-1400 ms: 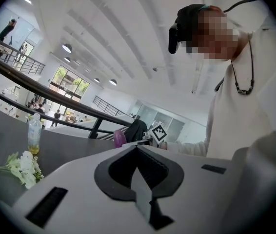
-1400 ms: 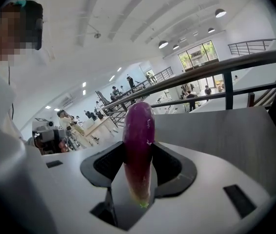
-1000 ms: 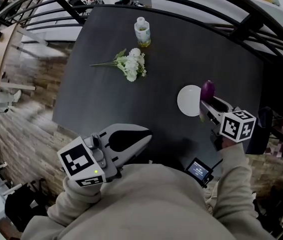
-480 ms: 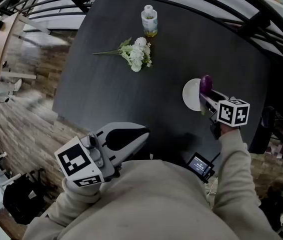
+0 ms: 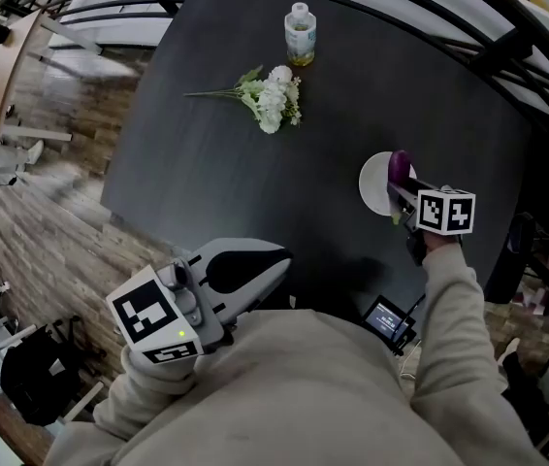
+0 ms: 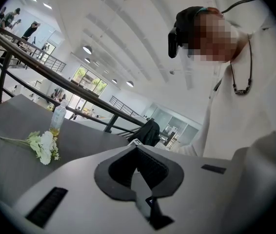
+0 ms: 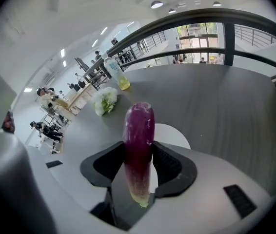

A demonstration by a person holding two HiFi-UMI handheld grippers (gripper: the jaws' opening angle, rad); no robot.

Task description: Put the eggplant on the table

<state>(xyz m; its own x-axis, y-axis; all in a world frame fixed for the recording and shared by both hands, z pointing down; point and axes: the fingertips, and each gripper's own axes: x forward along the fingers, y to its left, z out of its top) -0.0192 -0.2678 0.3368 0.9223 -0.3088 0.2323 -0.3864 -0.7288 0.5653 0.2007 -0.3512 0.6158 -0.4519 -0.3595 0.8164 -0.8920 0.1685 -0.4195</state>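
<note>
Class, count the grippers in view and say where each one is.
2. The left gripper is near the person's body, shut and empty; the right gripper grips the eggplant over the white plate.

No lettering reads clearly in any view — the label on the bottle (image 5: 301, 29) at the counter's (image 5: 255, 192) far edge is too small, the small screen (image 5: 387, 319) too blurred, and the marker cube (image 5: 446, 211) bears only black-and-white squares.

Plate (image 5: 373, 184), right part hidden behind eggplant (image 5: 400, 168) and right gripper (image 5: 401, 194); worktop (image 5: 255, 192), near edge covered by person's torso (image 5: 294, 396); bottle (image 5: 301, 35), label print too small to read; small screen (image 5: 388, 320), display illegible.
</note>
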